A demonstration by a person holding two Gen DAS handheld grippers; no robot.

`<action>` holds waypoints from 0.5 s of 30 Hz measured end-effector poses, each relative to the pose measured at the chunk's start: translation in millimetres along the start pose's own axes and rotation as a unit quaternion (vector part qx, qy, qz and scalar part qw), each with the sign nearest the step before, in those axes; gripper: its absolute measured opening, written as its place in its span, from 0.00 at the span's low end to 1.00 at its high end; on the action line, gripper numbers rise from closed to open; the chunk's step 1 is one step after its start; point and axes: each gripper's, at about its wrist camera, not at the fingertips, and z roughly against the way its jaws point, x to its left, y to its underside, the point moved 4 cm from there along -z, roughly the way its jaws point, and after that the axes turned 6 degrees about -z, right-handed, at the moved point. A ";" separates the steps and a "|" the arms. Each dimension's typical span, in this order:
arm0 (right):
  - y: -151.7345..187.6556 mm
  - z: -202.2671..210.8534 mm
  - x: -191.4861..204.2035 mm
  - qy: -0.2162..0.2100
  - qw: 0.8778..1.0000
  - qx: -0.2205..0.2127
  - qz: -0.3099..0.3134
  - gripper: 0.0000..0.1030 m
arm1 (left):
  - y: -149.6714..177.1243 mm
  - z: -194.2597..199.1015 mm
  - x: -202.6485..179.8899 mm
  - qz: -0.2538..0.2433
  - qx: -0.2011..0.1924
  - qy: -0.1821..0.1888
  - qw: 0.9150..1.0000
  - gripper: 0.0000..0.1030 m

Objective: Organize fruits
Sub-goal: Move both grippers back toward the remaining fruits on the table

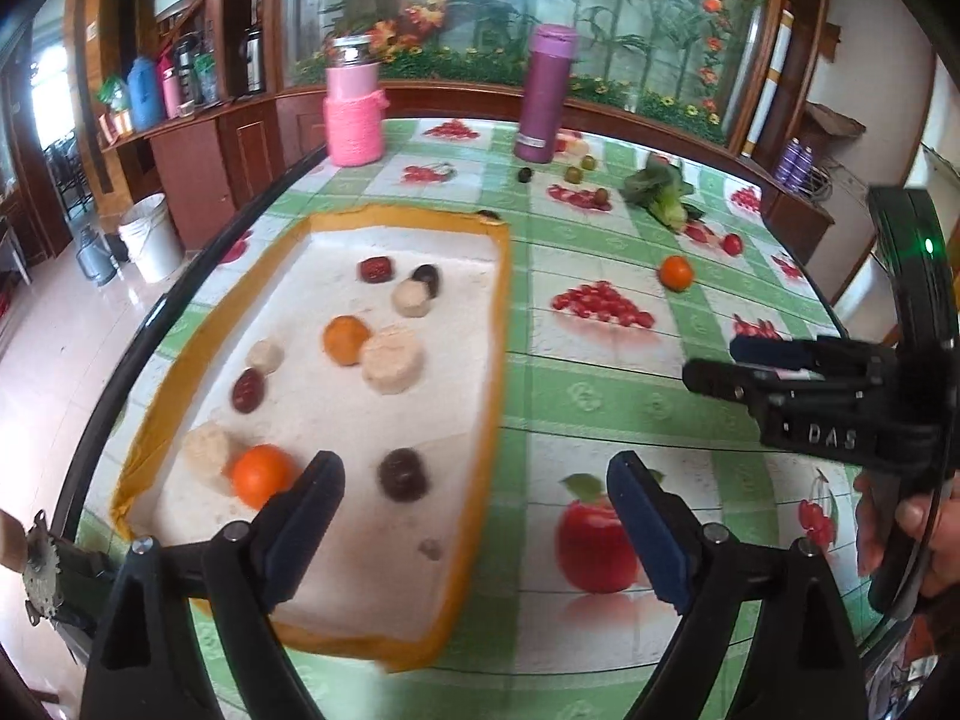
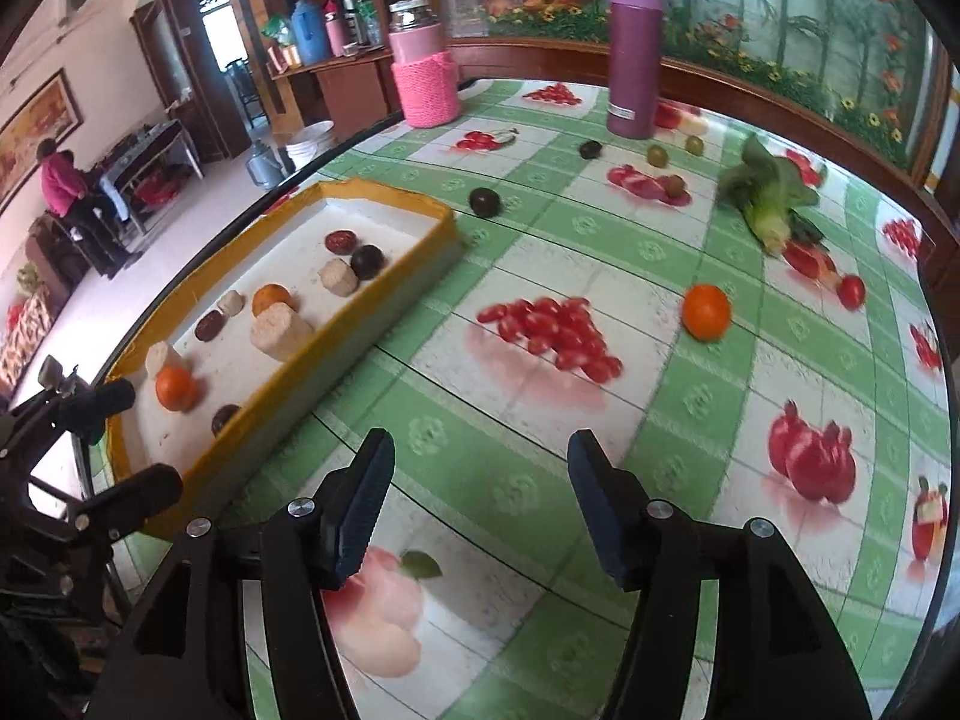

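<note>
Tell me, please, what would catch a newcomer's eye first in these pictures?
Probably the yellow-rimmed tray at the table's left edge, holding oranges, dark fruits and pale cakes. Next, the lone orange out on the green checked tablecloth, right of the tray. Behind stand a purple flask and a pink jar.

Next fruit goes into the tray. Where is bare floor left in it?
Inside the tray: free along the right wall, between the far black piece and near dark piece, plus the near end. Crowded along the left, around both oranges.
</note>
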 end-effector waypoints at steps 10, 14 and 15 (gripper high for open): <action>47.1 31.9 -113.5 0.057 0.990 -0.015 -0.126 0.60 | -10.4 -28.1 -75.8 -0.060 0.033 0.038 0.997 0.89; 56.8 44.7 -148.0 0.076 0.984 -0.026 -0.159 0.60 | -11.9 -37.3 -93.9 -0.072 0.046 0.046 0.995 0.90; 57.9 49.3 -156.2 0.080 0.982 -0.032 -0.169 0.60 | -12.1 -39.5 -97.5 -0.077 0.049 0.044 0.995 0.90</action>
